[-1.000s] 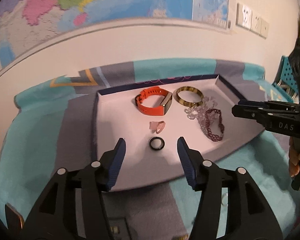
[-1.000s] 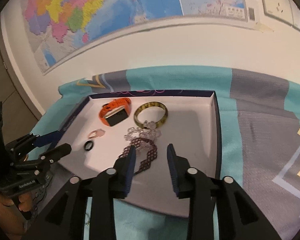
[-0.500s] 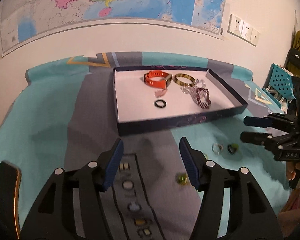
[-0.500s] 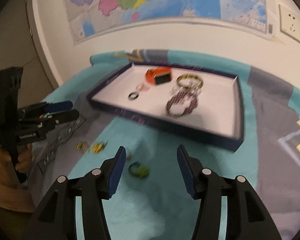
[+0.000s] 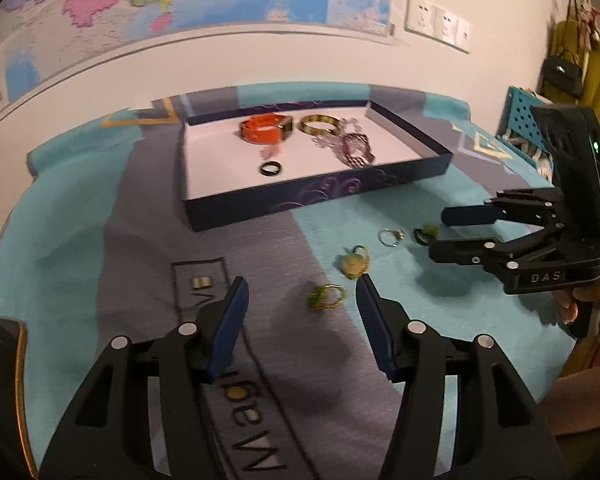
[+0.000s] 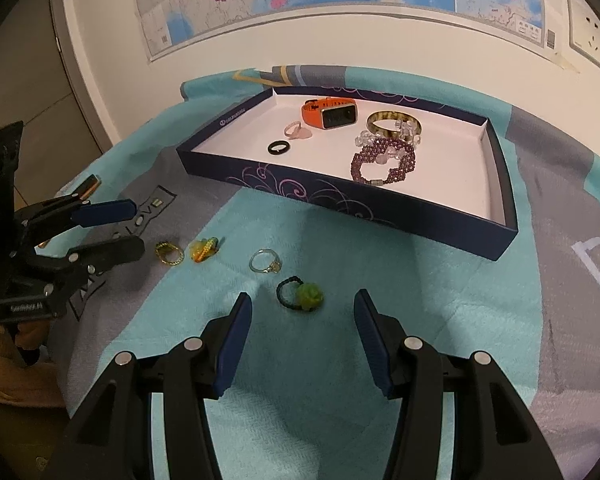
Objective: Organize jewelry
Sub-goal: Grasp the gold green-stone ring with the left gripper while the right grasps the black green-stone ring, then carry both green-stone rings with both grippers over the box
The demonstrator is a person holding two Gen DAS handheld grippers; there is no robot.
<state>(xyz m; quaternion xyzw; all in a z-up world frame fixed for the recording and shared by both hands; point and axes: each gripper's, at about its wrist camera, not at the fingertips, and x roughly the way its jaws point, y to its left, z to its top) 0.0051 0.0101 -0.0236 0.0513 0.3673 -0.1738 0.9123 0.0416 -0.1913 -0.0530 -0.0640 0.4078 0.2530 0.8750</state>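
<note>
Both grippers pulled back; green flower ring (image 6: 304,298) lies between right fingers (image 6: 236,332).

The right gripper (image 6: 302,308) hangs with its jaws wide apart just above a black ring with a green flower (image 6: 301,297) on the teal cloth (image 6: 420,292). Beyond it lie a silver ring (image 6: 265,261) and the navy tray (image 6: 340,196), holding an orange watch (image 6: 329,114).

We see four rings (image 6: 266,261) on the cloth (image 6: 420,300) before the tray (image 6: 340,196); the watch (image 6: 329,113) and bracelets (image 6: 382,160) lie in it.
</note>
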